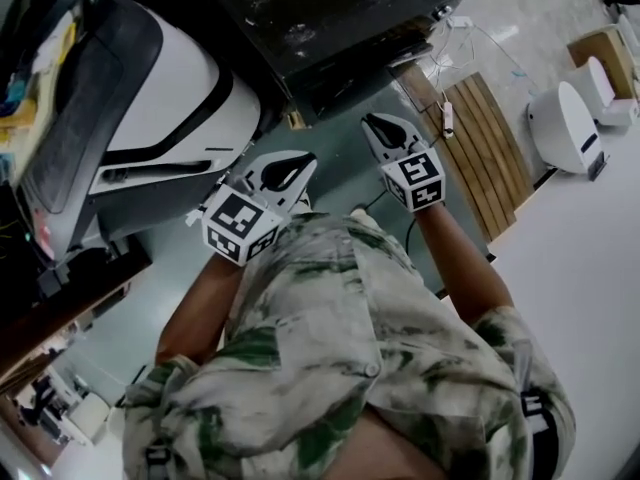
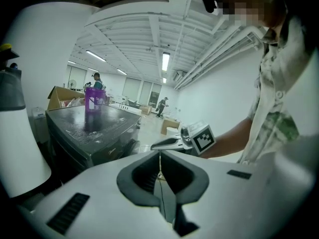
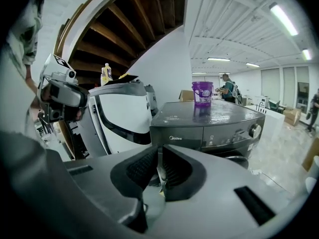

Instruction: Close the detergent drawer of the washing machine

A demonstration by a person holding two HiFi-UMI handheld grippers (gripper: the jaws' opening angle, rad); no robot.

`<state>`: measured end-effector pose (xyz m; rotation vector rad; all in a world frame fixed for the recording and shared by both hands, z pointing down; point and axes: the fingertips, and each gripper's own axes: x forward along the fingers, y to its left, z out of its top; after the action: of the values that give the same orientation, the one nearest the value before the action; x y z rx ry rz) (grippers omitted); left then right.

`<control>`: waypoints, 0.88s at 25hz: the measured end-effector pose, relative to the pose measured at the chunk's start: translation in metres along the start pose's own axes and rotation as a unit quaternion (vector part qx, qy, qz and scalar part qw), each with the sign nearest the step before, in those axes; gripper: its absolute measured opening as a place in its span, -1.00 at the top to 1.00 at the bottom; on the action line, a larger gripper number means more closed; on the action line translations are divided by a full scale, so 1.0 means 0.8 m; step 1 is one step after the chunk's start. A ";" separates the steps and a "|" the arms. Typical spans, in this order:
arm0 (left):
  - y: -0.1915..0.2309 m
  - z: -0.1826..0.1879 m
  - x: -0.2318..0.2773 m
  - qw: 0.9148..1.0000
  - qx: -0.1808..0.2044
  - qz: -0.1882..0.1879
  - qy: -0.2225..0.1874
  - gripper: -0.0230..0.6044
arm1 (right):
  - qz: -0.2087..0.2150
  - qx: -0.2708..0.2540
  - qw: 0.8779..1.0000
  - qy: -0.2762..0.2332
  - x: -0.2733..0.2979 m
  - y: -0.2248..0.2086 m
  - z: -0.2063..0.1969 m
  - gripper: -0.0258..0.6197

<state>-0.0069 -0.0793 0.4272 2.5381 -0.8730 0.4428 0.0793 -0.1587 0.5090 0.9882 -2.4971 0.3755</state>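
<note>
Detergent drawer [image 3: 182,136], the panel carrying the logo at the upper left of the front of the washing machine [image 3: 219,114], looks flush with the control strip beside it, so I judge it already pushed home.

Starting at the jaws, the right gripper [image 3: 159,151] has its two pads [image 3: 141,167] pressed into a thin seam with nothing between them. The left gripper [image 2: 160,157] shows the same: a closed line and no load. That suits the job as I read it. A drawer front wants a push, not a pinch, and closed jaws make one blunt nose. Both grippers hang in open air, side by side and well apart from the machine, with their noses tipped a little down toward it. Neither is touching anything.

The pads are black ribbed rubber set in smooth, hard white shells, and each shell carries a cube with square markers.

Further out, the machine is a boxy, dark grey cabinet, glossy, with a streaked and dusty top. A round silvery knob [image 3: 255,130] sits at the right end of its panel. A purple translucent bucket [image 3: 203,92] stands upright on the lid.

To one side is a rounded white appliance [image 1: 170,88] with a black band. To the other, a slatted wooden board [image 1: 480,148] lies on the pale, shiny floor [image 1: 590,268].
</note>
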 end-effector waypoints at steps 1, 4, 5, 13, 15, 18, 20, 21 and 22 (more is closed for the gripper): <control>-0.010 0.000 0.000 1.000 0.000 0.002 -0.002 0.84 | 0.004 0.001 1.000 -0.002 -0.013 0.005 0.000 0.77; -0.040 -0.005 -0.003 1.000 0.001 0.008 -0.008 0.84 | 0.015 0.005 1.000 -0.009 -0.050 0.017 -0.004 0.79; -0.050 -0.007 -0.004 1.000 0.000 0.010 -0.010 0.84 | 0.018 0.007 1.000 -0.010 -0.063 0.021 -0.006 0.80; -0.113 -0.027 -0.013 0.999 -0.012 0.023 -0.017 0.84 | 0.042 0.008 0.999 -0.023 -0.145 0.050 -0.012 0.82; -0.125 -0.031 -0.015 0.999 -0.012 0.026 -0.018 0.84 | 0.047 0.012 0.998 -0.028 -0.163 0.057 -0.013 0.82; -0.142 -0.034 -0.020 0.999 -0.009 0.029 -0.019 0.84 | 0.056 0.013 0.998 -0.031 -0.188 0.070 -0.016 0.83; -0.154 -0.035 -0.022 0.999 -0.008 0.030 -0.018 0.84 | 0.062 0.010 0.998 -0.031 -0.206 0.079 -0.018 0.83; -0.160 -0.037 -0.023 0.999 -0.008 0.030 -0.018 0.84 | 0.063 0.008 0.997 -0.031 -0.215 0.083 -0.020 0.83; -0.167 -0.039 -0.024 0.999 -0.008 0.029 -0.017 0.84 | 0.064 0.006 0.997 -0.030 -0.223 0.086 -0.022 0.83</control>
<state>0.0590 0.0406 0.4086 2.5168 -0.9612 0.4096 0.1529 0.0010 0.4324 0.8575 -2.6233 0.4072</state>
